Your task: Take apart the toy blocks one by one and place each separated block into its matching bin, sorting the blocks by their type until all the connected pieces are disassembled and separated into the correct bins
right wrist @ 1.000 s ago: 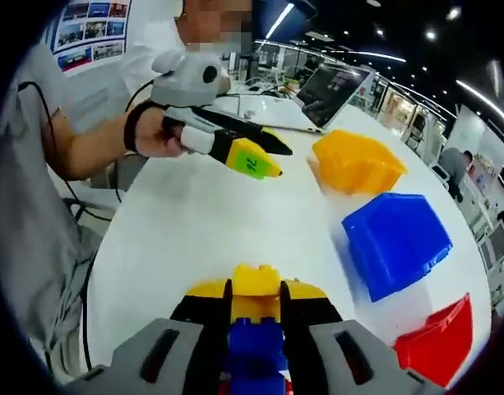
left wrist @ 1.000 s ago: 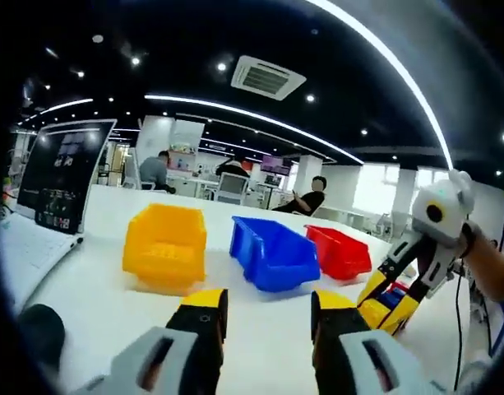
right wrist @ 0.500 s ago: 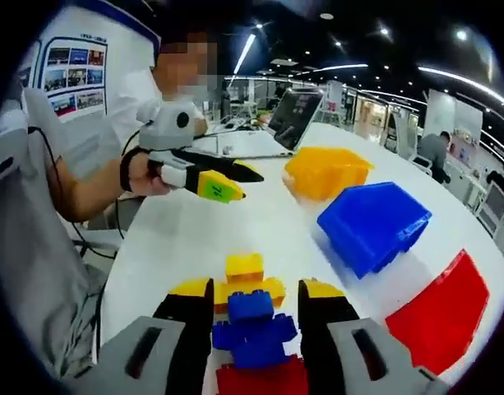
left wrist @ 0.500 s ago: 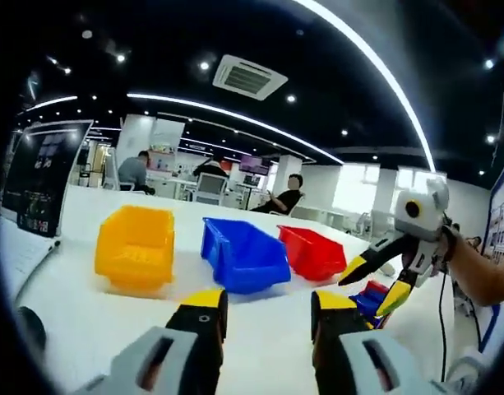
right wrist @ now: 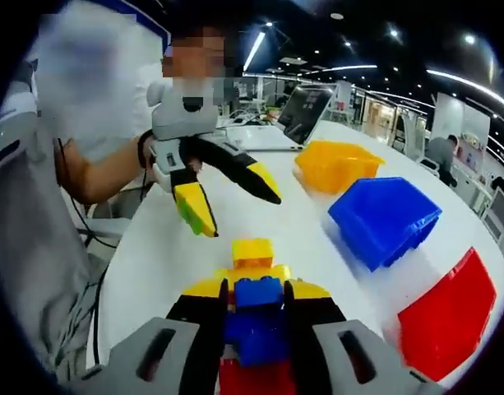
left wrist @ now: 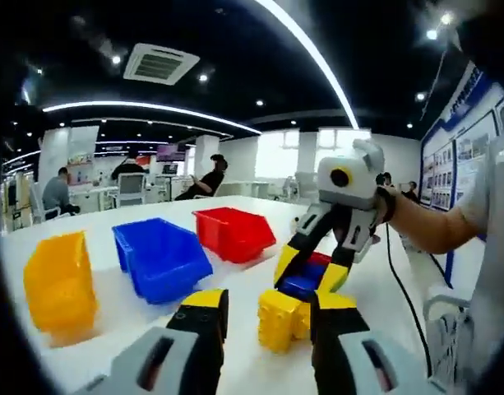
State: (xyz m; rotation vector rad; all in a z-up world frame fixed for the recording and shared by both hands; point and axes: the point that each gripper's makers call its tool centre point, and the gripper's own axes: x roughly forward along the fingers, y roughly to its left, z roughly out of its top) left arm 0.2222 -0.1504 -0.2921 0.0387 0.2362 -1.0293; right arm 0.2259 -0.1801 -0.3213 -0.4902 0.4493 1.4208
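A stack of joined toy blocks (right wrist: 253,317) is gripped between the jaws of the right tongs (right wrist: 256,309) over a white tabletop (right wrist: 260,222): a yellow block (right wrist: 252,257) at the far end, a blue block (right wrist: 256,325) clamped in the middle and a red block (right wrist: 256,378) nearest the camera. In the left gripper view the same stack (left wrist: 294,300) is seen held just above the tabletop (left wrist: 153,329), its yellow block (left wrist: 280,319) lying between and just ahead of the left tongs (left wrist: 268,309), whose jaws are spread wide and hold nothing. The right tongs (left wrist: 311,267) are seen there closed on the blue block (left wrist: 303,285). In the right gripper view the left tongs (right wrist: 235,202) are seen held in a person's hand (right wrist: 157,160), jaws parted, poised just beyond the yellow block. Three bins are lined up on the tabletop: a yellow bin (left wrist: 58,284), a blue bin (left wrist: 161,259) and a red bin (left wrist: 233,233), also seen in the right gripper view as yellow (right wrist: 338,164), blue (right wrist: 383,218) and red (right wrist: 445,317). A laptop (right wrist: 305,111) is open at the far end of the tabletop.
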